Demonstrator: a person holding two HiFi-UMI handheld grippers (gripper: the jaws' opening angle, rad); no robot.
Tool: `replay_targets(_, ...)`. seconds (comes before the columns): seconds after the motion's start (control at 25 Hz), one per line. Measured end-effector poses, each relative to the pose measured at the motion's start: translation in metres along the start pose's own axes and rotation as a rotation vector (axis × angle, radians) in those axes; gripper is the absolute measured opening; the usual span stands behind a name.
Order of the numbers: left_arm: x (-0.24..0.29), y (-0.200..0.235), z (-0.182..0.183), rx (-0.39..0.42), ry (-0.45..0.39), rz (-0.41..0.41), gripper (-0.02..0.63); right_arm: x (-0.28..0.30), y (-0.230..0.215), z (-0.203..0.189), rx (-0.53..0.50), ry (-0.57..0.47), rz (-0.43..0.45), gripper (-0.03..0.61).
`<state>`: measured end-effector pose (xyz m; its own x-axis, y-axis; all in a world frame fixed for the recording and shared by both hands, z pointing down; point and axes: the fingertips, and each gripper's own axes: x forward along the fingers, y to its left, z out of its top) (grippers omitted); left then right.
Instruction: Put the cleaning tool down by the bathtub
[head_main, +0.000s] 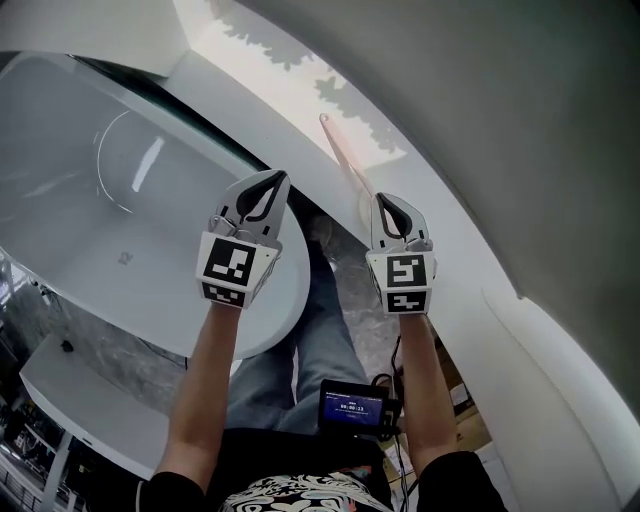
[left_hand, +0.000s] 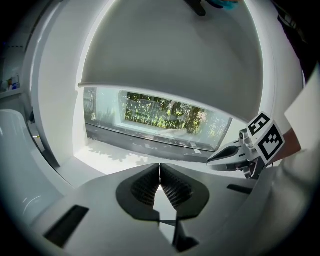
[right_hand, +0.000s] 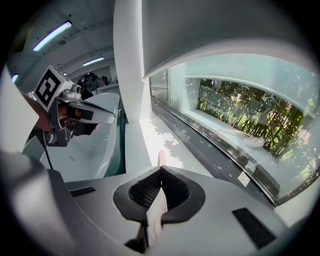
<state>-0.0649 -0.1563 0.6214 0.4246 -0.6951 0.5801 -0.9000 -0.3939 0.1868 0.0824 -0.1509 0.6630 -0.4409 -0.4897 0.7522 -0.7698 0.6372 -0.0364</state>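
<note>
1. The bathtub (head_main: 70, 190) fills the left of the head view. Its rim runs toward the sunlit ledge (head_main: 290, 85) under the window (left_hand: 165, 112). That ledge beside the tub looks like the likely place to set the tool down.

2. The left gripper (head_main: 268, 190) hangs over the tub's near rim. Its jaws are pressed together with nothing between them, as the left gripper view (left_hand: 160, 176) shows plainly. It appears to have no job here and is held out of the other one's way. The bare left forearm (head_main: 205, 380) reaches straight forward with the gripper in line with it.

3. The right gripper (head_main: 390, 212) is just beside the left one, over the gap between the tub and the curved white wall. Its jaws pinch a thin pale-pink stick, the cleaning tool (head_main: 345, 160), near one end (right_hand: 161, 180).

4. The stick runs forward and leftward from the jaws out over the ledge. Its far tip shows just past the jaws in the right gripper view (right_hand: 160, 158). Whether the tip touches the ledge cannot be told.

5. Gripping it at the end probably lets the long part be laid flat first. The right forearm (head_main: 425, 400) is stretched forward, parallel to the left.
</note>
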Motion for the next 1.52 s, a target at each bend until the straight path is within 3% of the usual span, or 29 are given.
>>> replay_targets(0.44, -0.040, -0.009, 0.036, 0.020, -0.060, -0.029, 0.017, -0.055, 0.011, 0.048, -0.001, -0.121, -0.027, 0.028)
replay_targets(0.8, -0.087, -0.010, 0.054, 0.022, -0.055, -0.018, 0.017, -0.107, 0.020, 0.079, 0.037, -0.177, -0.069, 0.028)
replay_targets(1.52, -0.179, -0.032, 0.136, 0.058, -0.146, -0.012, 0.017, -0.220, 0.033, 0.140, 0.102, -0.290, -0.145, 0.026)
